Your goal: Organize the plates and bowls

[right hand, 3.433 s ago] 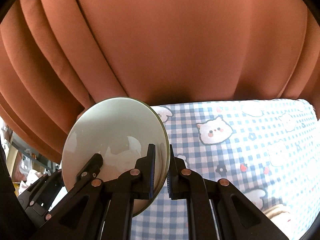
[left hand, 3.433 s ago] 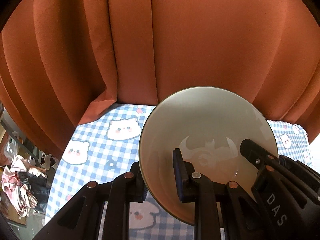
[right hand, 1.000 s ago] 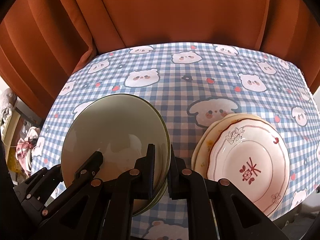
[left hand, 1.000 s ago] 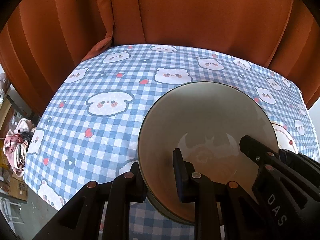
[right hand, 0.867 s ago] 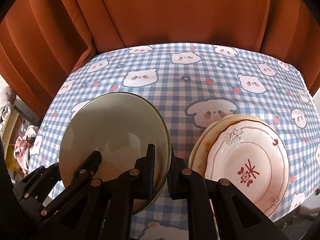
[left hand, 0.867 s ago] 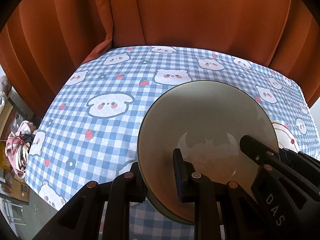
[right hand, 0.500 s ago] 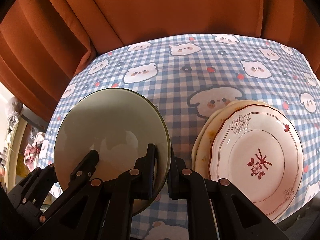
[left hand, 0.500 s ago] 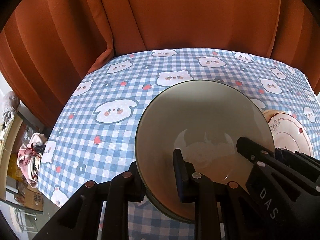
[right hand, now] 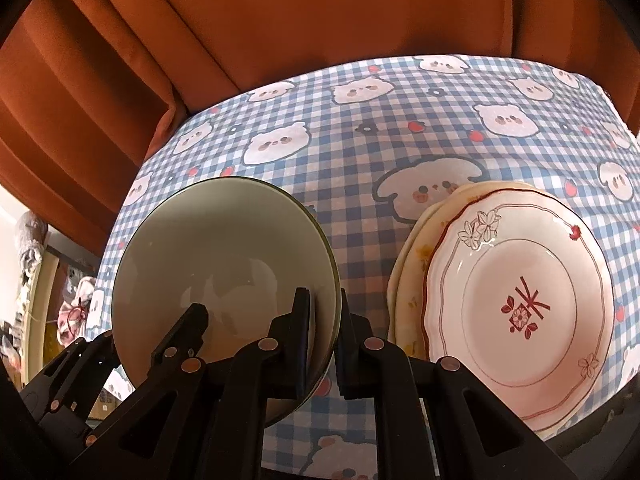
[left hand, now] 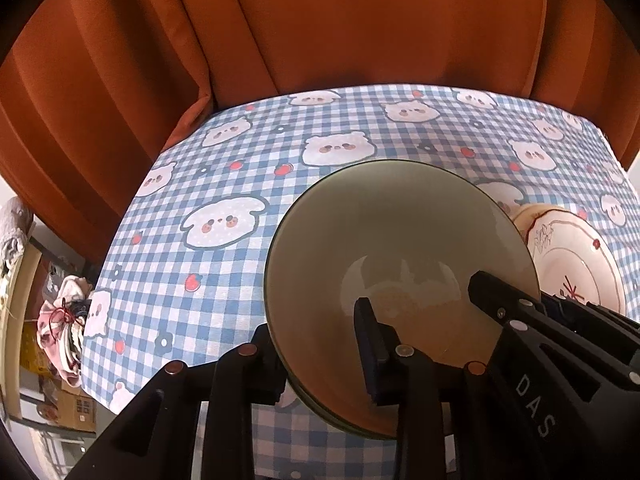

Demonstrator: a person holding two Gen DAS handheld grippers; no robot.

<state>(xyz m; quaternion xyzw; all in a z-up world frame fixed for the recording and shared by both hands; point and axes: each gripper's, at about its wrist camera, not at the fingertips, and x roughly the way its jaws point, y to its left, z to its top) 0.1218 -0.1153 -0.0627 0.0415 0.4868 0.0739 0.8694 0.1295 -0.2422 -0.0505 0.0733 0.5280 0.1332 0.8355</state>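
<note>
Inspector: Above the near edge of the checked tablecloth (left hand: 224,184), both the left gripper (left hand: 320,354) and right gripper (right hand: 324,334) pinch the green bowl (right hand: 224,264) by opposite rims.

Assessor: Risk: uneven pull slips it; a rightward swing strikes the plates (right hand: 516,320).

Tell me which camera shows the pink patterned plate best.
The right wrist view: the pink patterned plate shows almost whole, red motif and floral rim clear, atop other plates. In the left wrist view, only its upper part peeks out behind the bowl.

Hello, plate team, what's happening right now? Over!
Left gripper and right gripper shut on green bowl, held over tablecloth. Plate stack beside it. Nothing blocking.
</note>
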